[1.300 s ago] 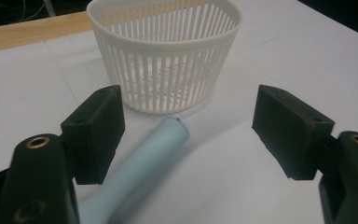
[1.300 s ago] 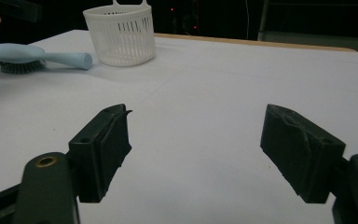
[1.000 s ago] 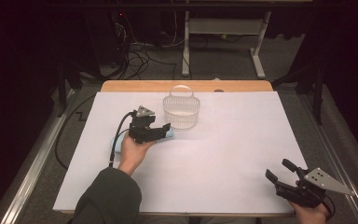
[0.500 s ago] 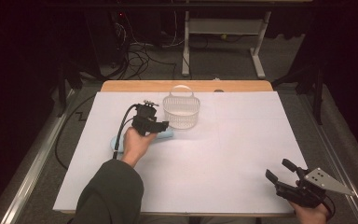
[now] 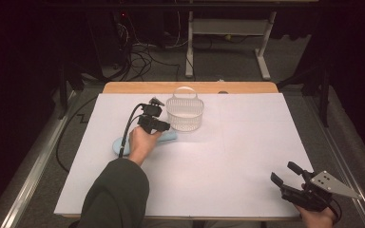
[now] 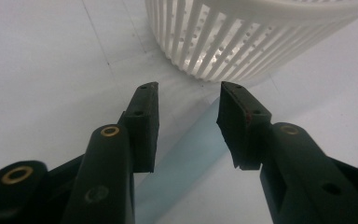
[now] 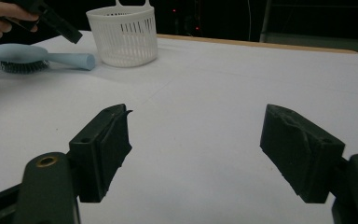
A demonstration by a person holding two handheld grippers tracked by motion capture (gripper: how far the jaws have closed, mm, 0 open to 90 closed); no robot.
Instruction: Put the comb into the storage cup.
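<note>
Now the left tool [image 6: 187,126], jaws parted narrowly, hovers over the hairbrush [image 7: 37,58] handle, which runs lengthwise toward the basket [image 5: 185,113].

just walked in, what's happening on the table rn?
A person works a handheld gripper in each hand at a table covered in white paper. The left gripper hovers with jaws open over the handle of a light blue hairbrush that lies flat beside a white slotted basket; nothing is gripped yet. It looks lined up to grab the handle, possibly to put the brush in the basket. The right gripper sits open and idle at the near right corner.
</note>
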